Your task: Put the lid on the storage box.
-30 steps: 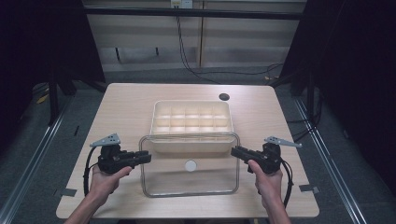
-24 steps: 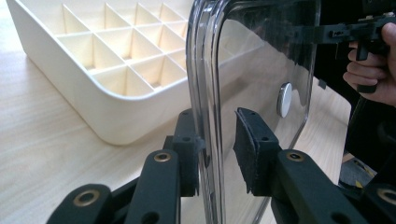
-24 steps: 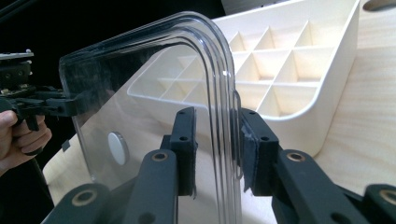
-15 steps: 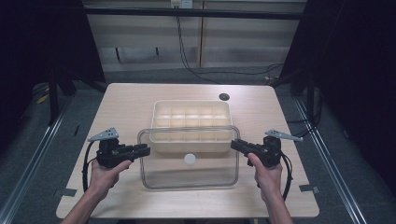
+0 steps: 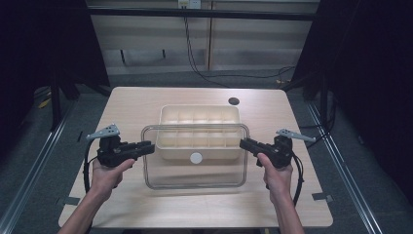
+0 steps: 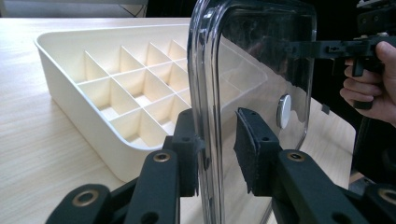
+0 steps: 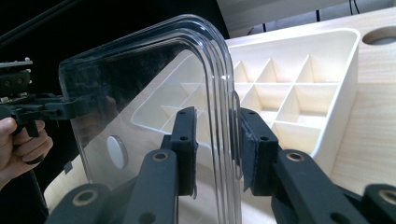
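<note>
A clear plastic lid (image 5: 195,175) with a white round knob (image 5: 196,157) hangs tilted above the table, its far edge over the near side of a cream divided tray (image 5: 199,114). My left gripper (image 5: 152,146) is shut on the lid's left edge and my right gripper (image 5: 242,143) on its right edge. In the left gripper view the jaws (image 6: 217,140) straddle the lid's rim (image 6: 205,70), with the tray (image 6: 93,79) behind. The right gripper view has the jaws (image 7: 217,140) clamped on the curved rim (image 7: 219,60), beside the tray (image 7: 299,84).
The wooden table (image 5: 122,112) has a dark round hole (image 5: 234,101) behind the tray at the right. Small tape marks lie near the front corners (image 5: 321,197). Dark curtains and metal rails flank the table.
Both grippers have carried the lid up and away from the person, from the front of the table to over the tray's near side.
</note>
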{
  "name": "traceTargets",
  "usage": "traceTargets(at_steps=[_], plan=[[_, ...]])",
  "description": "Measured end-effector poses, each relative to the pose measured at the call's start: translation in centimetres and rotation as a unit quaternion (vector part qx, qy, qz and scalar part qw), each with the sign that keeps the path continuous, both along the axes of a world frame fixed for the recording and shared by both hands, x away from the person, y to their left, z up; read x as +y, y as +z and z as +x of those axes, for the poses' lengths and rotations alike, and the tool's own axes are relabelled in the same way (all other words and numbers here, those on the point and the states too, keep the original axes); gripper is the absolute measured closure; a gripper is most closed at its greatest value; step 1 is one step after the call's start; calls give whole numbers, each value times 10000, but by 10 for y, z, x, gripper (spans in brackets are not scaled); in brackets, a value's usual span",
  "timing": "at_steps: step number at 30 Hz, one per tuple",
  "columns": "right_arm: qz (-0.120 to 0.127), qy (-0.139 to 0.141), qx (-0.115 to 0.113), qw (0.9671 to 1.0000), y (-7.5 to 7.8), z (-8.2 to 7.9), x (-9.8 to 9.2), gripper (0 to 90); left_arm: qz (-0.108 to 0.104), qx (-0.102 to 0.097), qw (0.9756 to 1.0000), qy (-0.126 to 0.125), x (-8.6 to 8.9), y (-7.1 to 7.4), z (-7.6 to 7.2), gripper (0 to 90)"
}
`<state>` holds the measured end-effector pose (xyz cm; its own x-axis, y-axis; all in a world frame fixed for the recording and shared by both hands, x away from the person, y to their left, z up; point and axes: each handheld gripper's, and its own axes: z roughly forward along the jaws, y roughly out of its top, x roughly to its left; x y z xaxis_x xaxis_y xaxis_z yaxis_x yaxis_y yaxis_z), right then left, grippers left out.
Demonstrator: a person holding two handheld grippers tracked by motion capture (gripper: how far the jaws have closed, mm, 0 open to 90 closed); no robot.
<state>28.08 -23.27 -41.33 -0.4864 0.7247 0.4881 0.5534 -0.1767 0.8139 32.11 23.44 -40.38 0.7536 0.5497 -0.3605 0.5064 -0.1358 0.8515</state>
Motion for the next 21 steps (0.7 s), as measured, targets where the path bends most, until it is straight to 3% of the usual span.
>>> traceTargets(at_steps=[13,21], plan=[[-222,-52,-136,9996,18,16,4,687,82,-148,9998,97,-2,16,13,694],[-208,-84,-133,9997,23,26,1,685,177,-248,9994,163,-8,25,24,684]])
